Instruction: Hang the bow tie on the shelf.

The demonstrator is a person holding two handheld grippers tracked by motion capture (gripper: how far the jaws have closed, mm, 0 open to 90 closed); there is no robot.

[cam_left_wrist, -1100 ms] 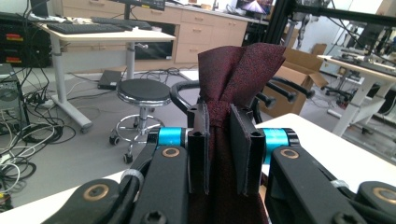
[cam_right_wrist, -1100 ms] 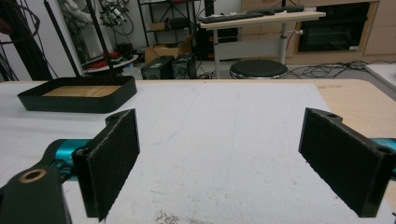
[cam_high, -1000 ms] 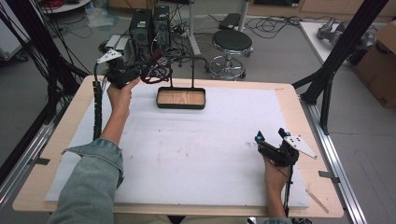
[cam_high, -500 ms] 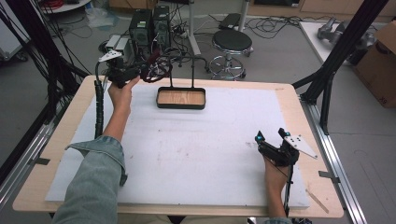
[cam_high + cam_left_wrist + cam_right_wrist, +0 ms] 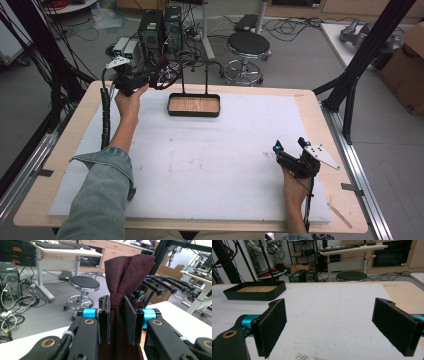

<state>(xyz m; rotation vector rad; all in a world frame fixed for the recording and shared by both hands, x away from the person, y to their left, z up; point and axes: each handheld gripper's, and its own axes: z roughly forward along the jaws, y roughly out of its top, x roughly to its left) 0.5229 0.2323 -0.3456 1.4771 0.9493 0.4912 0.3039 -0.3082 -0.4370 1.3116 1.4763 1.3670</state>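
Upper left, my left gripper [image 5: 117, 322] pinches a bunched dark-red woven cloth [image 5: 126, 272], its lower end cut off; right gripper [image 5: 329, 325], felt-padded jaws wide apart, over the white foam sheet [image 5: 342, 315].

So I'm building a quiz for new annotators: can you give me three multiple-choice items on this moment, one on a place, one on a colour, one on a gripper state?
1. Where is the tray?
A. at the table's far edge
B. by the right gripper
C. on the floor

2. What colour is the cloth?
A. white
B. dark red
C. blue

3. How does the right gripper stand?
A. shut on the cloth
B. shut on nothing
C. open

Key: 1 A, the high view shows it far across the white mat. 2 B, the left gripper pinches maroon fabric. 3 C, its jaws stand wide apart over the mat.
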